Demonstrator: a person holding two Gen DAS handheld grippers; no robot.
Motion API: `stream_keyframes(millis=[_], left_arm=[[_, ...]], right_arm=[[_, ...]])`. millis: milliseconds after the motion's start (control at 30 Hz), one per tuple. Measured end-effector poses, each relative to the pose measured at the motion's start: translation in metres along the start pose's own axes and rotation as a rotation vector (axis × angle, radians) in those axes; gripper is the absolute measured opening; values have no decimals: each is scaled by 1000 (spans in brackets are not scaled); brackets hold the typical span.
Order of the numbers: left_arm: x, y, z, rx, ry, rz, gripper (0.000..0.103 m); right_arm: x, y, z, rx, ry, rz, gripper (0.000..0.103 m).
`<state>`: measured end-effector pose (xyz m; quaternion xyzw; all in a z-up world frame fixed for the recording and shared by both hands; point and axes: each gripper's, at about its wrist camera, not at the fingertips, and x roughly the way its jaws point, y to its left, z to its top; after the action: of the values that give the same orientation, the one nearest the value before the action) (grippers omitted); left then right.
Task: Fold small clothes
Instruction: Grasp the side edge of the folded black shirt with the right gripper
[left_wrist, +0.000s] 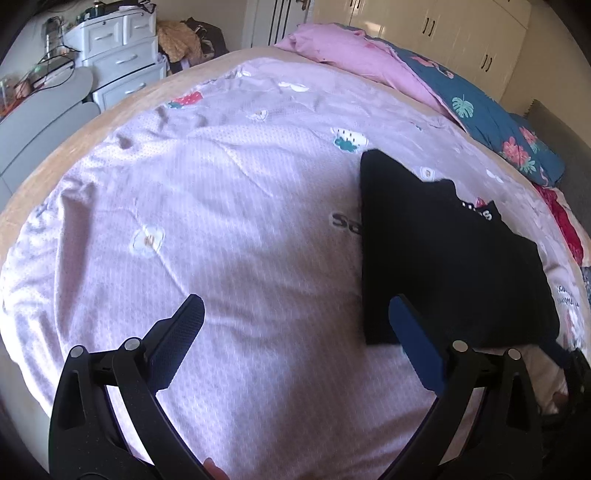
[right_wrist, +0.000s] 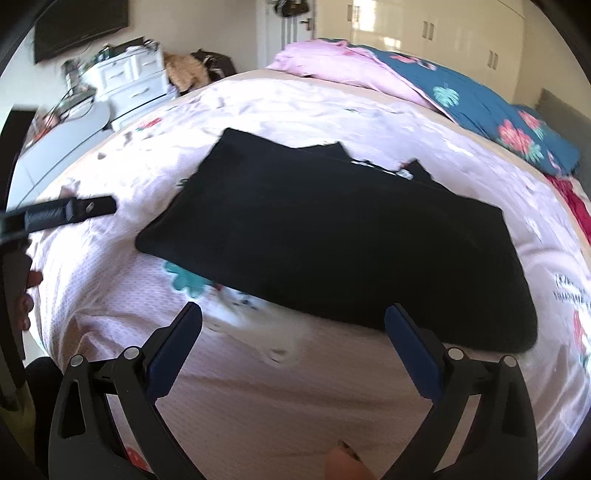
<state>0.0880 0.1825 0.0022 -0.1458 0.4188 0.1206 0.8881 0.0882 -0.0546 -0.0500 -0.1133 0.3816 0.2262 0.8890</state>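
The bed (left_wrist: 221, 206) fills both views, spread with a pale pink sheet (right_wrist: 280, 398) printed with small flowers; it serves as the folding ground, broad and flat enough to lay a garment out. Along its far edge a pink and blue floral quilt (left_wrist: 476, 96) is bunched, pushed back, I judge, to leave the middle free. Beyond the bed stand white drawers (left_wrist: 118, 51) and pale wardrobe doors (right_wrist: 436, 29).

The black garment (right_wrist: 332, 240) lies flat on the sheet in a rough rectangle, its near and left edges straight, a strip of white lettering at its far edge. It looks partly folded already, though how many layers it has cannot be told.

The left claw (left_wrist: 297, 314) hangs wide open over bare sheet, holding nothing, the garment just off its right finger. The right claw (right_wrist: 293, 319) is likewise spread open and empty, its fingers poised just short of the garment's near edge, probably placed to take that edge for the next fold.

The right view shows the whole garment, and the left claw (right_wrist: 70, 212) entering well apart from its left side. The left view shows only the garment's left part, but a red cloth (left_wrist: 565, 229) at the bed's right edge is clearer there.
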Motion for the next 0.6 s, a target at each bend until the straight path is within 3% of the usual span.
stream_keyframes(millis=[367,467,600], left_arm=[[25,-8,31,41,-4,24,94],[34,-12,38,55,0,27,94],[45,-16,50,49,5,9,94]], right_arm=[[38,56,11,-199,18,-54,99],[53,61,13,-217,39,-111,99],[72,62,18,-211,58,-125,99]])
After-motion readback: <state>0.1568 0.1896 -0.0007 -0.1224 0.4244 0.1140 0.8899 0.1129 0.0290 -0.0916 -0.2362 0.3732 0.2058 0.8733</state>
